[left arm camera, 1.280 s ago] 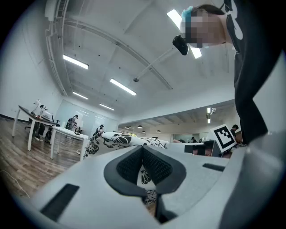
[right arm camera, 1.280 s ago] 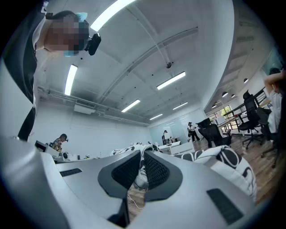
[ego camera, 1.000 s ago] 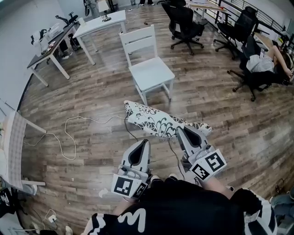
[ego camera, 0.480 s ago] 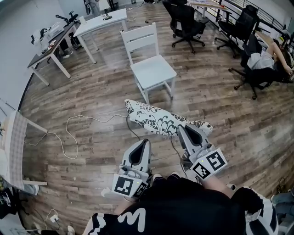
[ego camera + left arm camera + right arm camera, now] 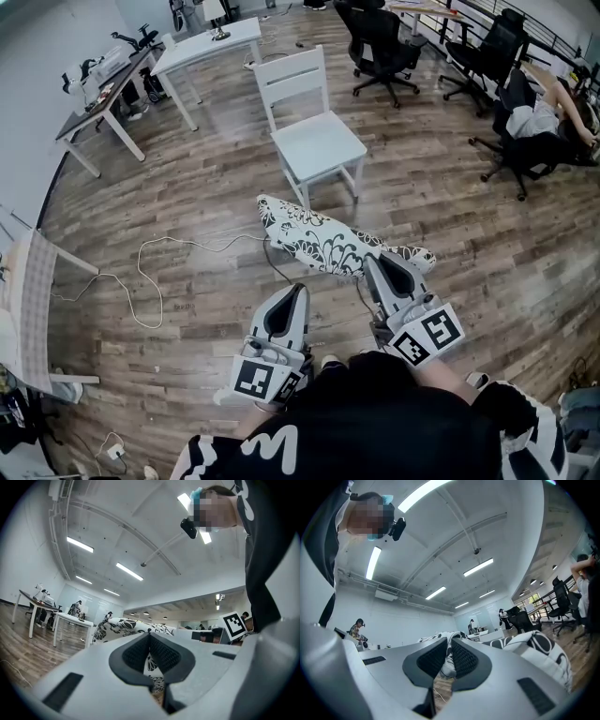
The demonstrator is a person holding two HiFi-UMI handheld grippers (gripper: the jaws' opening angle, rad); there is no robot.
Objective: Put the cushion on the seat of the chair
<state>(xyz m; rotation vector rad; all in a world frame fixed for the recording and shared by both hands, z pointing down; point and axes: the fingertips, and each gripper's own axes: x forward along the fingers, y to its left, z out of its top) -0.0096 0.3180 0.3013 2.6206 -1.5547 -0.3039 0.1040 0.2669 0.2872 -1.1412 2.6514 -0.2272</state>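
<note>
- The cushion (image 5: 328,246), white with a black flower print, hangs in the air over the wooden floor (image 5: 187,187). It is held by its near edge and stretches toward the white chair (image 5: 314,127). Its far end is near the chair's front legs but not over the seat
- The left gripper (image 5: 297,291) has its fingers (image 5: 133,654) clenched on a fold of the printed cloth, which shows between the pads in the left gripper view
- The right gripper (image 5: 379,262) is likewise clamped: its fingers (image 5: 464,658) pinch a bunch of cushion fabric further along that same edge
- The step in hand, as I judge it, is the carry to the chair. The seat (image 5: 323,150) is bare and faces the person, with the backrest (image 5: 292,80) on the far side
- To do it well, both grips should be firm and level with each other so the cushion neither sags nor twists, and the cushion needs to rise clear of the seat's front edge before going forward
- The far end should go in first, up to the backrest, and then the near edge lowers flat; only then should the fingers let go
- A cable (image 5: 150,272) lies on the floor to the left, well apart from the path, though feet should mind it all the same
</note>
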